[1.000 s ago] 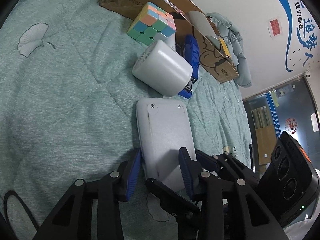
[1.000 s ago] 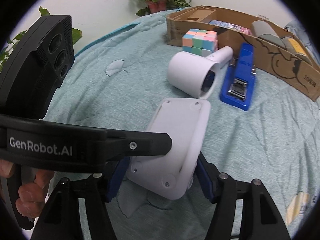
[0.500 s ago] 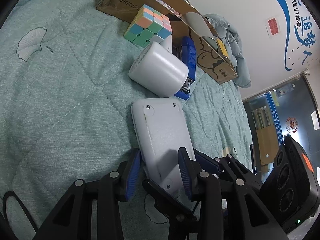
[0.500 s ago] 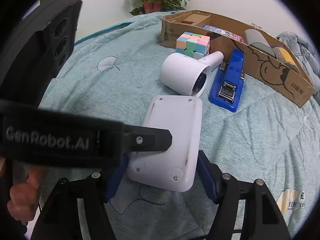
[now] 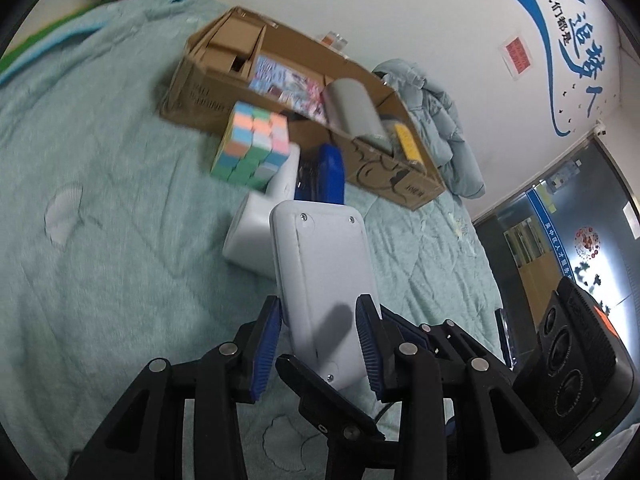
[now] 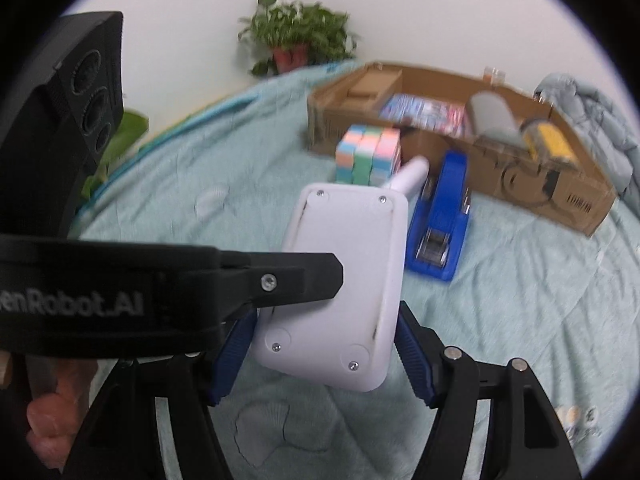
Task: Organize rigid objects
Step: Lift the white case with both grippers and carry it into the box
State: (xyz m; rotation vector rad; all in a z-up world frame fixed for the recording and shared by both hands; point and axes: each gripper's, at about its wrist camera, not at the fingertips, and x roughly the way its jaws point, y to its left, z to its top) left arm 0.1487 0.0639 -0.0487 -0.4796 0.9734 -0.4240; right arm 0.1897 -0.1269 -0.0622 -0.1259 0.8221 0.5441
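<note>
Left wrist view: both grippers' jaws clamp the white device (image 5: pixel 324 280), now lifted off the quilt (image 5: pixel 100 240).

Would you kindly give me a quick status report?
Both grippers, left and right, clamped on white device, clear of bedspread. Cube, stapler between it and cardboard box.

You see a pale green quilt (image 5: pixel 120 240) spread under everything, a potted plant (image 6: pixel 296 40) at the far wall, and a crumpled grey-blue jacket (image 5: pixel 444 120) far right.
</note>
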